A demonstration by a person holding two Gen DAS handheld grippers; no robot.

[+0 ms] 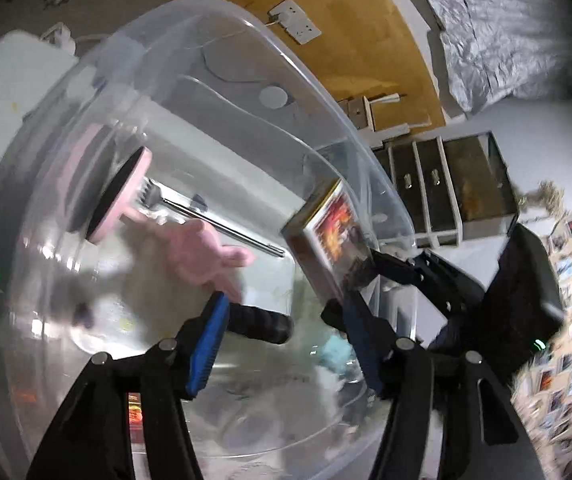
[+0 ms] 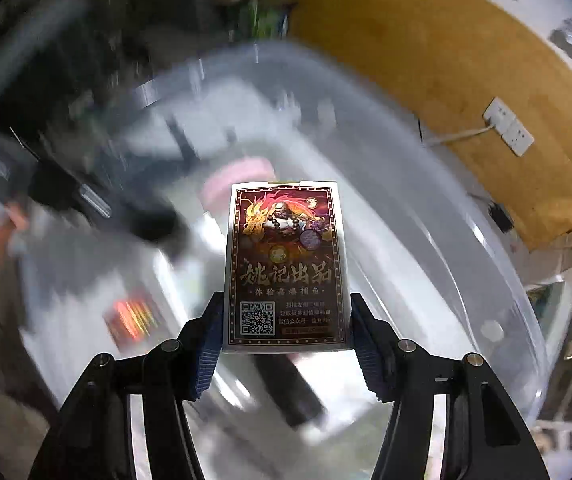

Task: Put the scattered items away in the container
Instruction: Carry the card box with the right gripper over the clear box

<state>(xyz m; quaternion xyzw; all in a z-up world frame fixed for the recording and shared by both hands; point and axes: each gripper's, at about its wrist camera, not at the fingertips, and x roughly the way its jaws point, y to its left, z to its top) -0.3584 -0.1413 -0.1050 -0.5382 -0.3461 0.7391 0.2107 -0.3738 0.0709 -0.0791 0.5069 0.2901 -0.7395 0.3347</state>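
A clear plastic bin fills the left wrist view. A pink round pad, a metal rod and a pink soft toy lie in it. My left gripper is open over the bin. A black ribbed handle sits against its left pad, clear of the right pad. My right gripper is shut on a dark red playing-card box and holds it upright above the bin. In the left wrist view the box and right gripper hang at the bin's right rim.
A white power strip lies on the yellow-brown surface behind the bin. A dark drawer unit stands to the right, with crumpled silver sheeting beyond it. Several small pictures cover the far right. The right wrist view is blurred at left.
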